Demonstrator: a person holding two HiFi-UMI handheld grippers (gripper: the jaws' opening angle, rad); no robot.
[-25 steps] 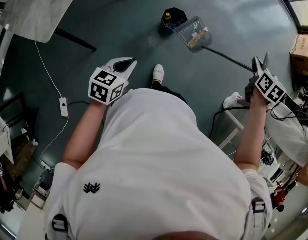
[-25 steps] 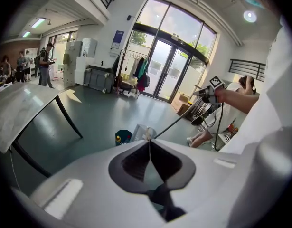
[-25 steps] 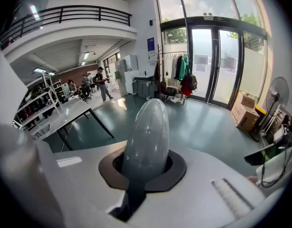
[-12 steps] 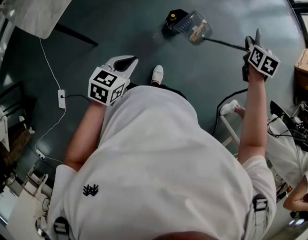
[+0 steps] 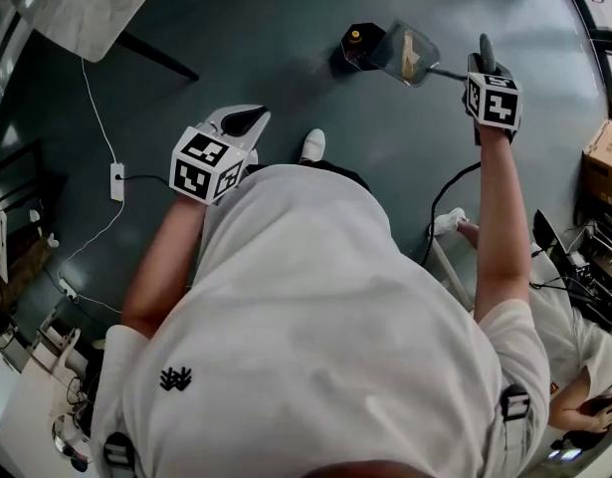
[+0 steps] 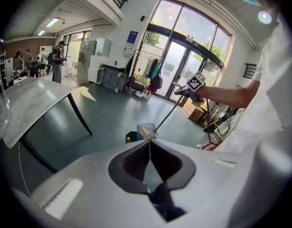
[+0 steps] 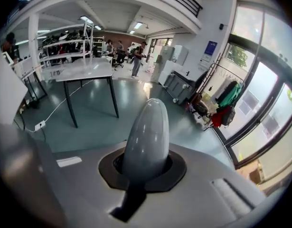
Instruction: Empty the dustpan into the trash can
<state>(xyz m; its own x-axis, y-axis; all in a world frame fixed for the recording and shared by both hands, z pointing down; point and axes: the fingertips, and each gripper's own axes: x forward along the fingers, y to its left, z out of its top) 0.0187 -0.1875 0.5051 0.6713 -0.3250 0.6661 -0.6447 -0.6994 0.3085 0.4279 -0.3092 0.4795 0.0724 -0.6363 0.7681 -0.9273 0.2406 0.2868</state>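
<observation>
In the head view a clear dustpan (image 5: 406, 53) with pale scraps in it hangs tilted just right of a small black trash can (image 5: 352, 45) on the floor. Its thin long handle (image 5: 448, 72) runs right to my right gripper (image 5: 484, 68), which is shut on the handle's grey rounded end (image 7: 146, 137). My left gripper (image 5: 242, 123) is held near my chest, shut and holding nothing. The left gripper view shows its jaws closed together (image 6: 149, 144), with the dustpan (image 6: 146, 130) and the trash can (image 6: 131, 137) beyond them.
A marble-topped table (image 5: 77, 8) stands at the far left. A power strip (image 5: 116, 180) with a white cable lies on the floor. My shoe (image 5: 312, 145) is near the can. A cardboard box (image 5: 604, 162) and another person (image 5: 574, 337) are at the right.
My right gripper has swung forward and to the left with the handle, and the dustpan has shifted and tipped beside the trash can. The left gripper has hardly moved.
</observation>
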